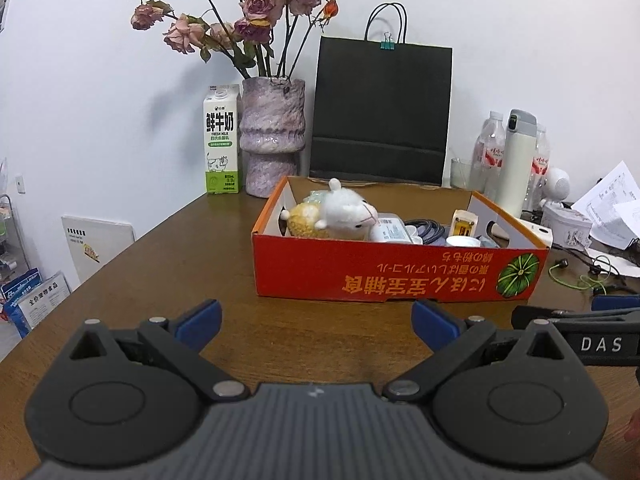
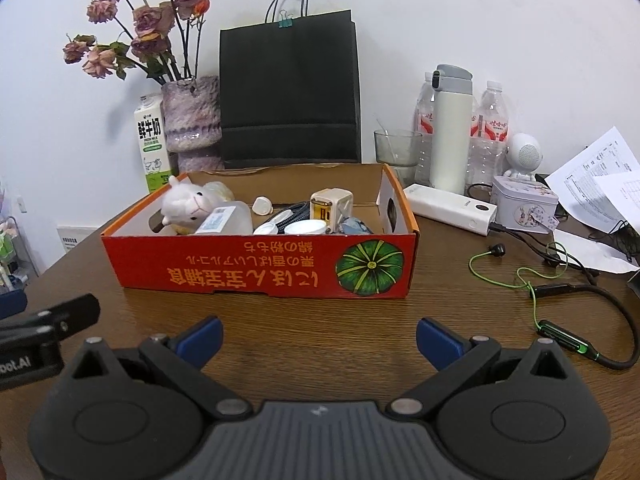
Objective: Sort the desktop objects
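Left wrist view shows your left tongs (image 1: 316, 322) with the blue pads wide apart and nothing between them, low over the brown tabletop (image 1: 160, 264). In front of them stands the red box (image 1: 400, 276), near the middle of the tabletop. Inside it, at the left end, lies a white plush sheep (image 1: 350, 208) touching a yellow plush (image 1: 304, 220); a cable (image 1: 430, 228) and other small things lie to the right.

Right wrist view shows your right tongs (image 2: 319, 340) also spread apart and holding nothing, just before the same box (image 2: 256, 268). A white charger (image 2: 331, 208) stands upright in the box. To the right of the box, on the tabletop, you have a white power bank (image 2: 450, 208), a tin (image 2: 522, 204) and a green earphone cable (image 2: 516, 276). Behind the box stand a black bag (image 2: 290, 92), a vase (image 2: 192, 116) and a milk carton (image 2: 152, 140).
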`<state>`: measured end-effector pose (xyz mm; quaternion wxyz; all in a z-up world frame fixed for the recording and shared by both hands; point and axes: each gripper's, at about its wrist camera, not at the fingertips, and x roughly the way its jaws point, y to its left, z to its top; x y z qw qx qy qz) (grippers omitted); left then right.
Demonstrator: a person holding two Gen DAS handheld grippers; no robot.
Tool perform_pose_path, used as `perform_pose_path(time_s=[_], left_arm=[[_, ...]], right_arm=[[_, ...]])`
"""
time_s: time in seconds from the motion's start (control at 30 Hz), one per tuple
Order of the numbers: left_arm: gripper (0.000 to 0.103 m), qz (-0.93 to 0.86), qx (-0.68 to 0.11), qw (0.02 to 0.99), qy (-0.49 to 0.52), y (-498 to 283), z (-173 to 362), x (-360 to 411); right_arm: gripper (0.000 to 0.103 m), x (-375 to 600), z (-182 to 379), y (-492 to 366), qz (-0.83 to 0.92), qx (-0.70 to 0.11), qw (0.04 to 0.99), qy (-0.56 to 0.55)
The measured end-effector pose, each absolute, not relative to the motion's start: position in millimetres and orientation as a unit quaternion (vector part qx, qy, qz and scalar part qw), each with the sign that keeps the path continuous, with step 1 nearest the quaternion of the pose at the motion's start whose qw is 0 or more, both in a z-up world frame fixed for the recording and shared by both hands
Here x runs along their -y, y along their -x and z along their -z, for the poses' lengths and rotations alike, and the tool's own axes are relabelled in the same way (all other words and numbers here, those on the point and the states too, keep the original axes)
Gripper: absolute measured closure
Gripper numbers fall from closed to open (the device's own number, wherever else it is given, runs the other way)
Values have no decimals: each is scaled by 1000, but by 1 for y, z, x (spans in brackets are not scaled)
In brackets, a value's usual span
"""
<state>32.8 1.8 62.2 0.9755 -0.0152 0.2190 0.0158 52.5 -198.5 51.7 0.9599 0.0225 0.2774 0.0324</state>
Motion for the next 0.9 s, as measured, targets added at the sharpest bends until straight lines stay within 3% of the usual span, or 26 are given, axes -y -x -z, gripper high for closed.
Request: perform_pose_path(time_s=[0.9], left_arm=[[0,-12,-225,974,6,-33,-60,5]], right_arm=[[0,198,-53,-50,-39,-272,961,-24]])
